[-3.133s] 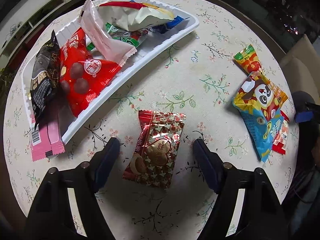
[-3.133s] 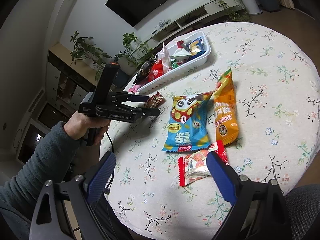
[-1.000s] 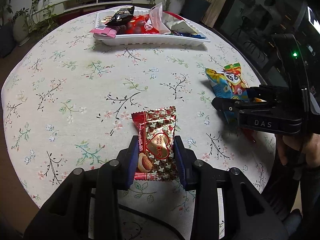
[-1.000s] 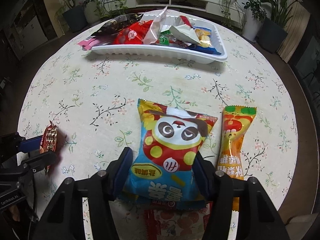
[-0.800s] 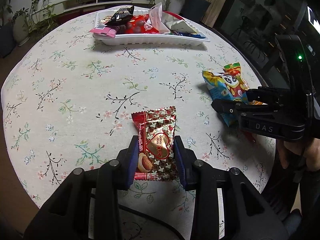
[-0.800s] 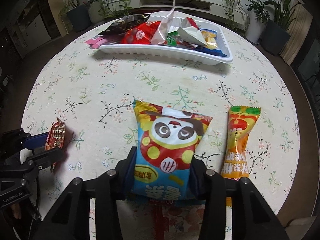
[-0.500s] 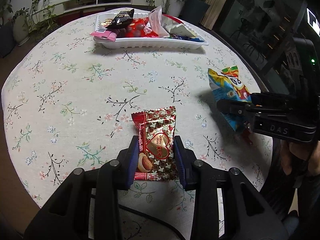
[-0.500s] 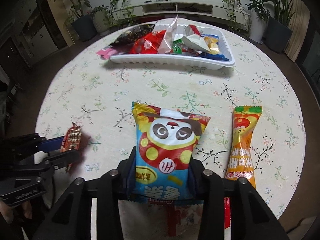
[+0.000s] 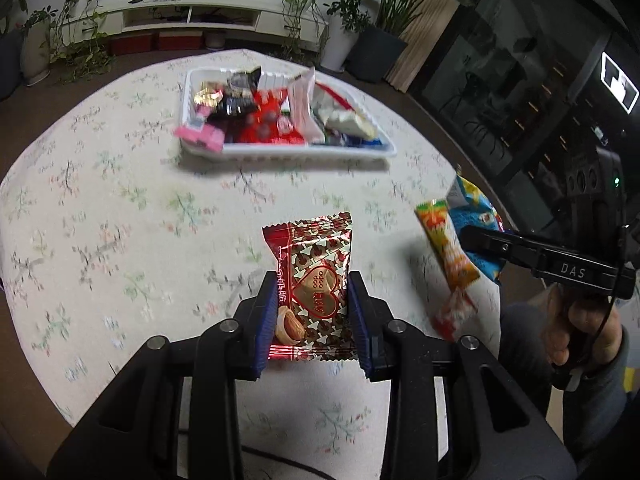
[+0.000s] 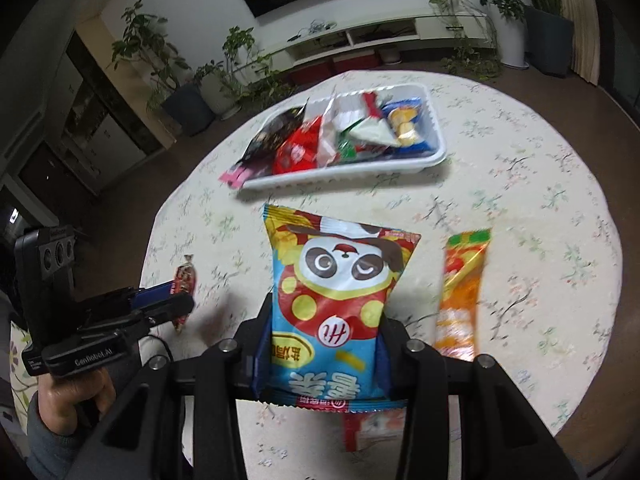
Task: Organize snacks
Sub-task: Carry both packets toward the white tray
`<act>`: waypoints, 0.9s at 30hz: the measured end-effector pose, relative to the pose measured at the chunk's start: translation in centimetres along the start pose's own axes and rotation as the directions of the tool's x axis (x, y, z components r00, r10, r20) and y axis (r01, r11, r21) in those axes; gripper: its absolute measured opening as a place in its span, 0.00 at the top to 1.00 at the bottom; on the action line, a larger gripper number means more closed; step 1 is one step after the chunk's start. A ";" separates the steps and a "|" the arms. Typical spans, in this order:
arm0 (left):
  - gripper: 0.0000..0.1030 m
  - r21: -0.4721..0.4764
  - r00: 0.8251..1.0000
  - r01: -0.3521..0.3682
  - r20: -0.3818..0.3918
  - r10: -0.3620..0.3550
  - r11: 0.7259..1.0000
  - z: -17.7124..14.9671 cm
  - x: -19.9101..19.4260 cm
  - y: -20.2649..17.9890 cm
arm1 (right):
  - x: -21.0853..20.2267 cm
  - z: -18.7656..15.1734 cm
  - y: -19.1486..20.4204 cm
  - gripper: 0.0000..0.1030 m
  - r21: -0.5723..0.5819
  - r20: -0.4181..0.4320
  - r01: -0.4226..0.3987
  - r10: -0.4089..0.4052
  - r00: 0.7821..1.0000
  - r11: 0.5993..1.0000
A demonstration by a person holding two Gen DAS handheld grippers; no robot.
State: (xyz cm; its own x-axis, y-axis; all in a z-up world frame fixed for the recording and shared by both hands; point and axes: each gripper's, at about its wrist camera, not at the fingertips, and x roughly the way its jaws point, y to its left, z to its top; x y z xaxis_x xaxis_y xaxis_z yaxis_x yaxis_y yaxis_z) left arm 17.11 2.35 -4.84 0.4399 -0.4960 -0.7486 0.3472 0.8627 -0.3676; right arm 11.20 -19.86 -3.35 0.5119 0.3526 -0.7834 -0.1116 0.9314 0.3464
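Left claw (image 9: 314, 322) clamped on a small shiny red-and-gold foil chocolate packet with a heart and an almond printed on it (image 9: 310, 280), blue-lined fingers (image 9: 267, 320) pressed against both side edges, packet raised off the round surface covered in a pale floral cloth (image 9: 120, 220). Seen from the right wrist as a thin red sliver (image 10: 185, 280) at the tip of that claw (image 10: 176, 300), held out over the left part of the cloth.

Right claw (image 10: 320, 354) closed on a large blue, red and yellow crisp bag with a cartoon panda face (image 10: 334, 304), gripped near its lower end, upper end standing free and clear of the cloth. From the left wrist, only part of that blue bag (image 9: 478, 216) visible behind the black finger of the right claw (image 9: 480, 244).

Lying flat on the cloth just right of the panda bag: a long orange stick-shaped snack wrapper with a green end (image 10: 462, 292). Beneath the right claw, partly hidden: a small red-and-white sweet packet (image 10: 374, 426).

At the far side of the surface, well apart from both claws: a white rectangular plastic tray (image 10: 434, 156) heaped with mixed packets, a pink wrapper (image 10: 234, 176) overhanging its left end.
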 end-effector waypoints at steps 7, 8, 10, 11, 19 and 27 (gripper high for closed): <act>0.70 -0.023 0.998 0.000 0.058 0.001 1.000 6.4 -0.8 2.2 | -2.3 4.6 -4.3 0.58 0.056 0.079 0.051 -0.056 0.995 0.997; 0.70 -0.023 0.998 -0.002 0.066 0.003 1.000 7.5 -0.9 2.5 | -2.6 5.5 -5.1 0.58 0.067 0.089 0.052 -0.058 0.994 0.996; 0.70 -0.021 0.996 -0.010 0.083 0.012 1.000 9.6 -1.1 3.0 | -3.0 6.9 -5.8 0.58 0.070 0.104 0.060 -0.067 0.992 0.996; 0.70 -0.020 0.995 -0.013 0.094 0.015 1.000 10.8 -1.3 3.1 | -3.1 8.0 -5.9 0.58 0.059 0.117 0.068 -0.075 0.990 0.996; 0.70 0.022 0.993 -0.032 0.117 0.029 0.999 19.3 1.1 2.4 | -1.4 15.5 -3.1 0.58 -0.059 0.177 0.024 -0.013 0.984 0.998; 0.70 0.009 0.997 -0.051 0.058 0.051 0.999 22.0 8.4 2.7 | 7.4 19.3 -0.7 0.58 -0.106 0.061 0.025 -0.019 0.998 0.994</act>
State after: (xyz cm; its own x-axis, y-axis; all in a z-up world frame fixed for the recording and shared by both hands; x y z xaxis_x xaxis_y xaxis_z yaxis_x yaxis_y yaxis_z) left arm 40.01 -1.61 0.02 0.5043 -0.4565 -0.7330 0.3319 0.8861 -0.3235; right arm 31.51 -19.64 0.58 0.5648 0.3291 -0.7568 -0.1888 0.9443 0.2697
